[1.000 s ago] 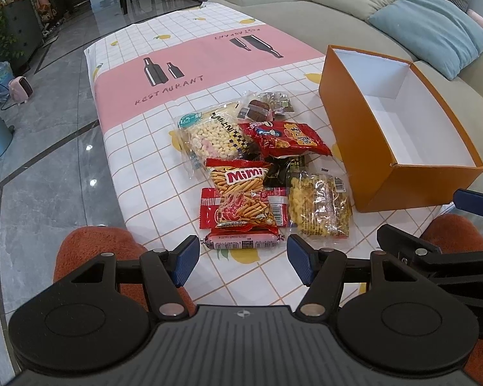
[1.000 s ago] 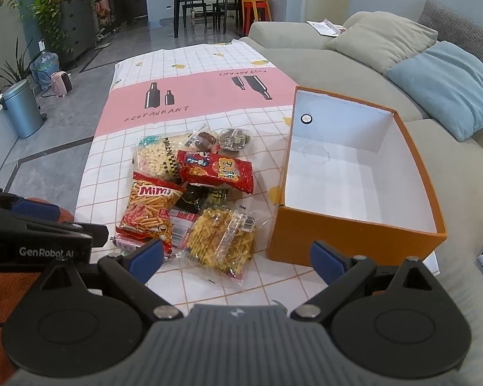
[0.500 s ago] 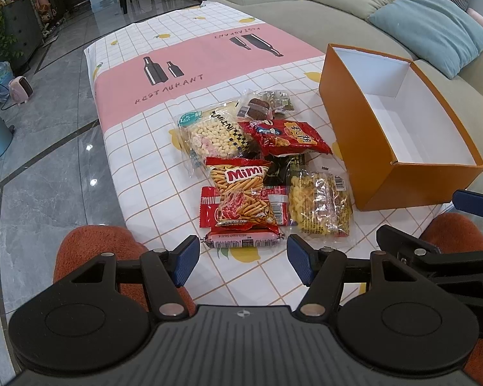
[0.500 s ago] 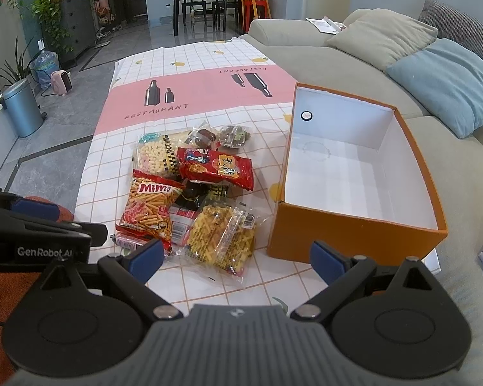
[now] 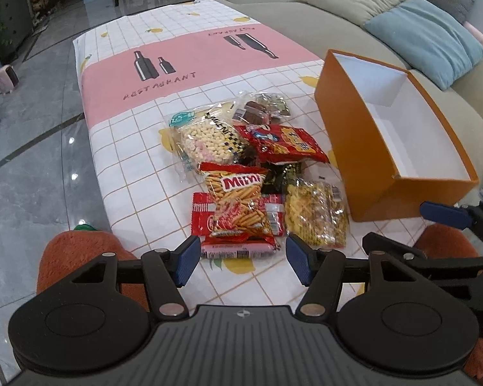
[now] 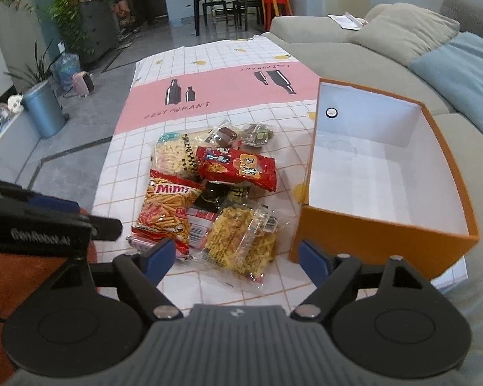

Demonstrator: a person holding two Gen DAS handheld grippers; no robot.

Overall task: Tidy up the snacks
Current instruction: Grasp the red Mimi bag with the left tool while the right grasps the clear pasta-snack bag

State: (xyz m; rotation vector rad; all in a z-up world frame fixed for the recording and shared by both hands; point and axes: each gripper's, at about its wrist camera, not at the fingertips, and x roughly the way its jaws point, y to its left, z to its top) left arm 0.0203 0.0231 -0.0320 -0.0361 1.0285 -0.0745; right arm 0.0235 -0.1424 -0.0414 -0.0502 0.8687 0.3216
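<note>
A pile of snack bags lies on the checked tablecloth (image 5: 128, 148): a Mimi stick bag (image 5: 238, 202), a yellow noodle-snack bag (image 5: 315, 212), a red cracker bag (image 5: 283, 143), a clear bag of puffs (image 5: 206, 138) and a pink sausage (image 5: 235, 251). An open, empty orange box (image 5: 393, 148) stands right of the pile. My left gripper (image 5: 241, 259) is open, just short of the sausage. My right gripper (image 6: 238, 257) is open, hovering over the near end of the yellow bag (image 6: 241, 238), with the box (image 6: 383, 180) at its right.
A grey sofa (image 6: 354, 51) with beige and blue cushions (image 6: 460, 74) runs along the table's right side. Orange stool cushions (image 5: 77, 251) sit at the near table edge. A blue bin (image 6: 43, 109), plants and a dining set stand across the grey floor.
Both grippers have edged slightly forward toward the snack pile; the right one moved nearer the yellow bag. Jaws stay open and nothing has been taken hold of.
</note>
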